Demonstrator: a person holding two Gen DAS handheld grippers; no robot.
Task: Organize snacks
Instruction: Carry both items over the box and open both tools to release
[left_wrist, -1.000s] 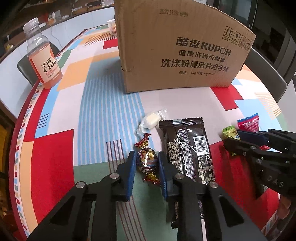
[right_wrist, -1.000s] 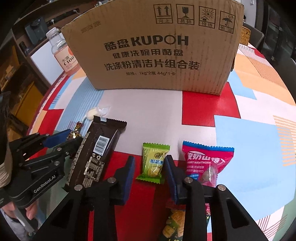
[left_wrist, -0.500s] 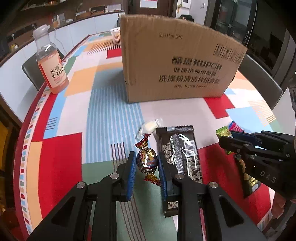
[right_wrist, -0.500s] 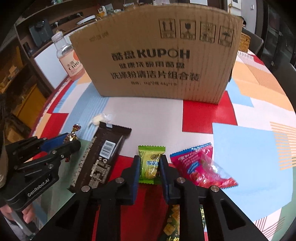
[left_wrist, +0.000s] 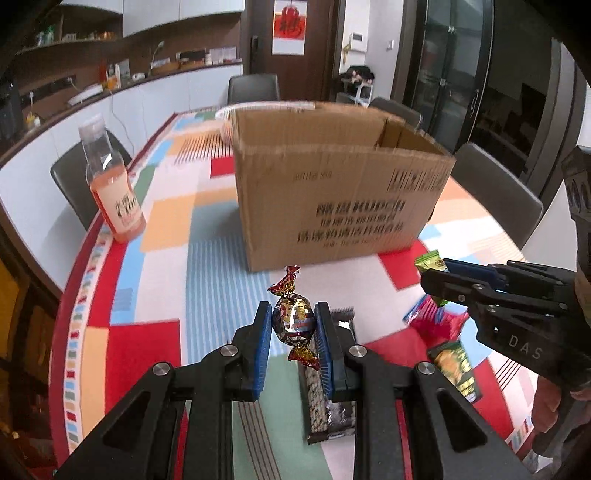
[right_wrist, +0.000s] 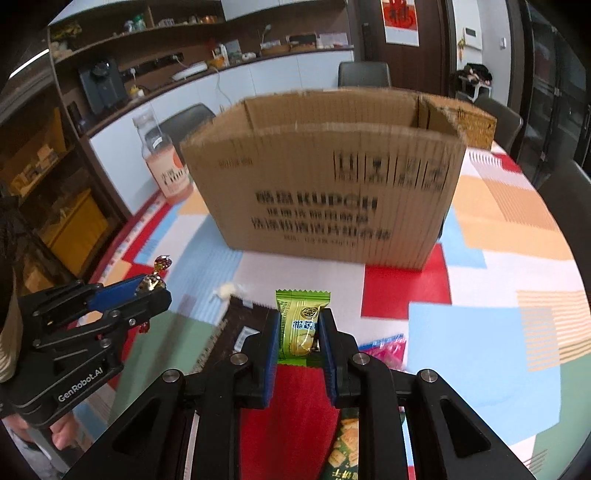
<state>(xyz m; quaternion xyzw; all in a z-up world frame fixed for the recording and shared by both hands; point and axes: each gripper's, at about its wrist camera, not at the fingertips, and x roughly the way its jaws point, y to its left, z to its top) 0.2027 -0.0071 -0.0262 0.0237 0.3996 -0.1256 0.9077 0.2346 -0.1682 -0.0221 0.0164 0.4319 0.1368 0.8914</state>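
The left gripper (left_wrist: 291, 328) has its blue pads pinched on a foil-wrapped candy (left_wrist: 293, 322), twisted ends poking out above and below, lifted clear of the table (left_wrist: 155, 258). The right gripper (right_wrist: 297, 332) is clamped on a small green packet (right_wrist: 301, 325), also off the cloth; its jaws have just closed onto it.

Under the left gripper a dark chocolate bar (left_wrist: 327, 402) lies flat near the table's near edge, with a white candy (right_wrist: 226, 289) just beyond it. A pink packet (right_wrist: 384, 349) and a green cracker packet (left_wrist: 456, 369) lie on the red patch towards the right. An open cardboard box (right_wrist: 325, 192) stands mid-table straight ahead of both grippers. A bottle (left_wrist: 110, 184) of pink drink stands by the left edge.
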